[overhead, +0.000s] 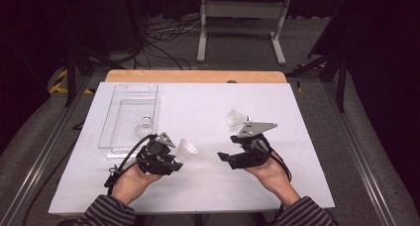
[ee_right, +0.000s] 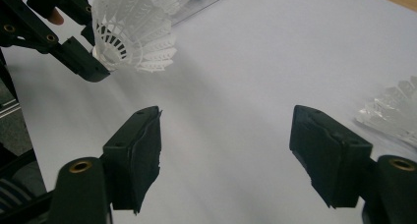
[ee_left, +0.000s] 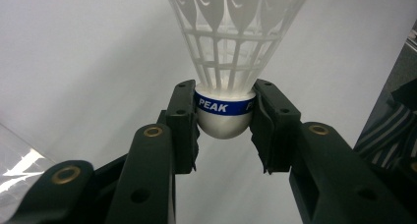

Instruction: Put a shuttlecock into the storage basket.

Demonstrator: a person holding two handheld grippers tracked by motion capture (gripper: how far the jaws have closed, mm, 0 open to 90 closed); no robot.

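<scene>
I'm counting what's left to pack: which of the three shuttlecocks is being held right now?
The shuttlecock in the left claw, pinched at its blue-banded cork. One lies loose on the table by the right claw; another sits in the clear tray.

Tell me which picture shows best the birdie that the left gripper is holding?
The left gripper view: the held shuttlecock is close up, its cork pinched between the jaws, with the blue PEAK band readable. The high view shows it small at the left gripper. The right gripper view shows mostly its white skirt, slightly blurred.
</scene>
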